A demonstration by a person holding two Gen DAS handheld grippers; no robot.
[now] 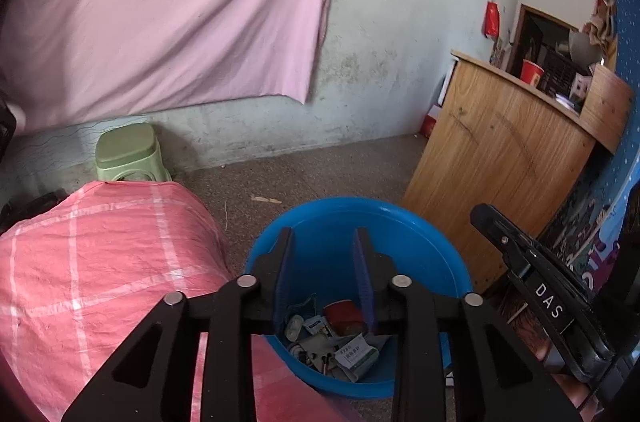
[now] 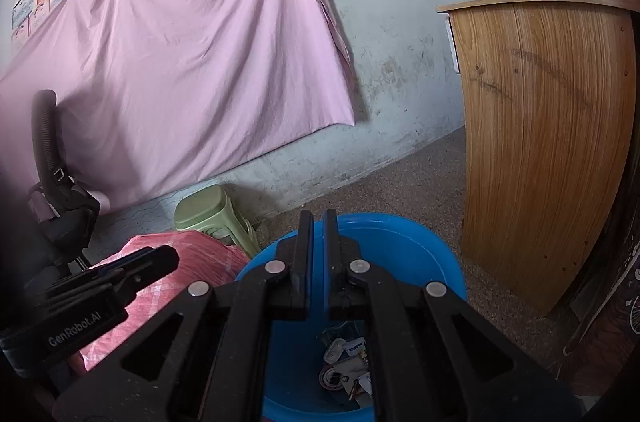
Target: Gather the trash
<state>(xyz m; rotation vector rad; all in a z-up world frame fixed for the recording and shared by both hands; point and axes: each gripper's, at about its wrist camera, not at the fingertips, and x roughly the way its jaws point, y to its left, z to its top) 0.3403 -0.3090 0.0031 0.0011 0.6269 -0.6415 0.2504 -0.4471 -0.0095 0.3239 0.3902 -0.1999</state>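
A blue plastic basin [image 1: 416,242] stands on the floor and holds several pieces of trash [image 1: 344,338]: small boxes, wrappers and a red packet. My left gripper [image 1: 324,238] hovers above the basin, open and empty. The basin also shows in the right wrist view [image 2: 400,246] with the trash [image 2: 348,362] at its bottom. My right gripper [image 2: 319,218] is over the basin with its jaws nearly together and nothing between them. The right gripper's body shows at the right edge of the left wrist view [image 1: 536,278].
A pink checked sack [image 1: 100,262] lies left of the basin, with a green plastic stool [image 1: 128,150] behind it. A wooden cabinet [image 1: 500,158] stands to the right. A pink sheet [image 1: 168,6] hangs on the wall. A small scrap [image 1: 266,199] lies on the floor.
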